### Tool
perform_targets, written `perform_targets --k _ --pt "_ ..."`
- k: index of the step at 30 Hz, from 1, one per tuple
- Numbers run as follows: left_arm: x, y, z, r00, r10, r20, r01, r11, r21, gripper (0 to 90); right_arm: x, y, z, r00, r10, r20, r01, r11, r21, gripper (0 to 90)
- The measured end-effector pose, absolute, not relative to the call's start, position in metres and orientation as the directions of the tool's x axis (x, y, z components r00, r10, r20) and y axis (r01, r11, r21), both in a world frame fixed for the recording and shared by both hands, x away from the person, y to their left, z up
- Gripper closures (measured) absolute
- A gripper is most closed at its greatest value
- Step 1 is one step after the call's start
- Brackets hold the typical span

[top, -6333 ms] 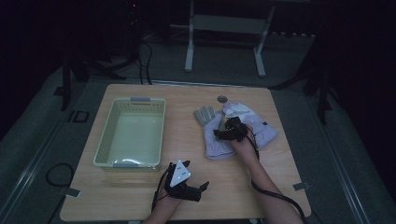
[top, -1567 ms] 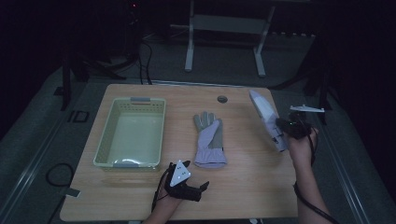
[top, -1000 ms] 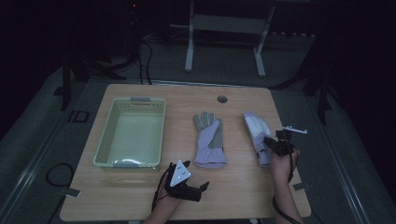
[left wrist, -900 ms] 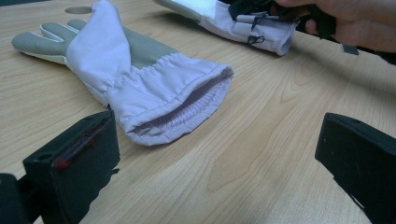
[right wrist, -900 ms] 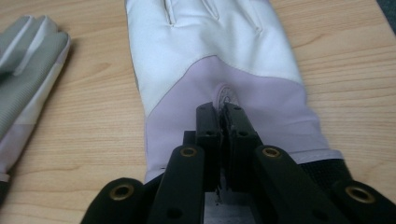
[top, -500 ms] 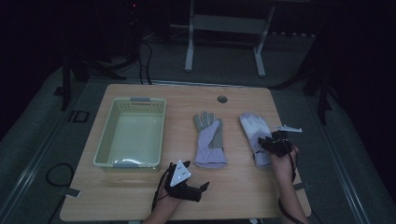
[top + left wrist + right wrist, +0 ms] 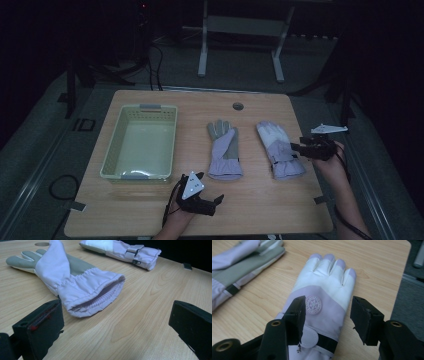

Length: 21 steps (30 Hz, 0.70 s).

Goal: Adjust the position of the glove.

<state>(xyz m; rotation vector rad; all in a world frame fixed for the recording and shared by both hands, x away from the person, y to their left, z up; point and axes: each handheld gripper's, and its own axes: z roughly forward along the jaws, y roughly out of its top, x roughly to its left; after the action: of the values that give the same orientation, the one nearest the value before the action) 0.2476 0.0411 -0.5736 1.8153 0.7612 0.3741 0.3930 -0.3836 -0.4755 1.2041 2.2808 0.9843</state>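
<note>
Two lilac and white gloves lie flat on the wooden table point(image 7: 150, 215), side by side with their fingers pointing away. The palm-up glove point(image 7: 225, 150) is at the middle, its open cuff point(image 7: 95, 297) just in front of my left gripper point(image 7: 117, 322). That gripper point(image 7: 217, 201) rests near the front edge, open and empty. The back-up glove point(image 7: 279, 149) with a round snowflake badge point(image 7: 313, 305) lies to the right. My right gripper point(image 7: 327, 315) stands open over its wrist strap, and in the high view the gripper point(image 7: 296, 147) sits at that glove's right side.
A pale green plastic basket point(image 7: 112, 150) stands on the left half of the table, with nothing in it. A round cable hole point(image 7: 238, 106) sits near the far edge. The table's right edge point(image 7: 312, 150) runs right under my right hand.
My right gripper brought the second glove in from the right, laid it flat beside the first and opened. It has drawn back slightly to the right. The left gripper stayed put.
</note>
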Motion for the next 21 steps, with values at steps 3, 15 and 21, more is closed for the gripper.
perform_targets --k 3,15,21 --pt "0.248 0.041 -0.574 0.745 0.658 -0.104 0.319 -0.215 0.923 0.0 0.397 -0.384 -0.483 -0.571 0.821 0.015 0.557 0.374 0.742 48.4" --pt "0.248 0.041 -0.574 0.747 0.656 -0.106 0.319 -0.215 0.923 0.0 0.420 -0.372 -0.538 -0.561 0.817 0.133 0.634 0.321 0.704 53.7" --pt "0.248 0.041 -0.574 0.748 0.655 -0.106 0.319 -0.215 0.923 0.0 0.415 -0.372 -0.548 -0.571 0.809 0.141 0.617 0.309 0.724 54.9"
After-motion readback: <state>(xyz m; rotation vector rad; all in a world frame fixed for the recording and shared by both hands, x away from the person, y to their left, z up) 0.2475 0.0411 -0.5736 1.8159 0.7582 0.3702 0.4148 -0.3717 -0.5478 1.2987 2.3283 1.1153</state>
